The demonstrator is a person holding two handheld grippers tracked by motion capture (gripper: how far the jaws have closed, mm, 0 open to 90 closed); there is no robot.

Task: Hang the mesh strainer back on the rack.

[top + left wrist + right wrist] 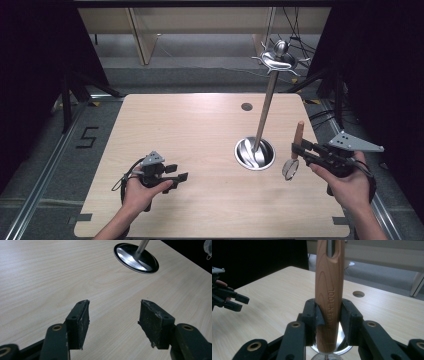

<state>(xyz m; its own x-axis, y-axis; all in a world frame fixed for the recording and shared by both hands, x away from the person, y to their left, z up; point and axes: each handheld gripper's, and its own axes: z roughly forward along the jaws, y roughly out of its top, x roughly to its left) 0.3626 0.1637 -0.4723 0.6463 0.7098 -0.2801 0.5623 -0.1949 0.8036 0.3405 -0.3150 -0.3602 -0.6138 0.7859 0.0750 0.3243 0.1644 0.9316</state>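
A light wooden table (200,145) lies under both tongs. A tall steel stand rises from a round mirror-bright base (255,153) that sits on the table just left of the right tongs and well to the right of the left tongs; its slim pole (265,110) leans slightly and carries a hooked metal crown (279,59) at the top. A small round cable hole (246,106) is in the table beyond the base. On the floor left of the table a "5" (87,136) is marked.
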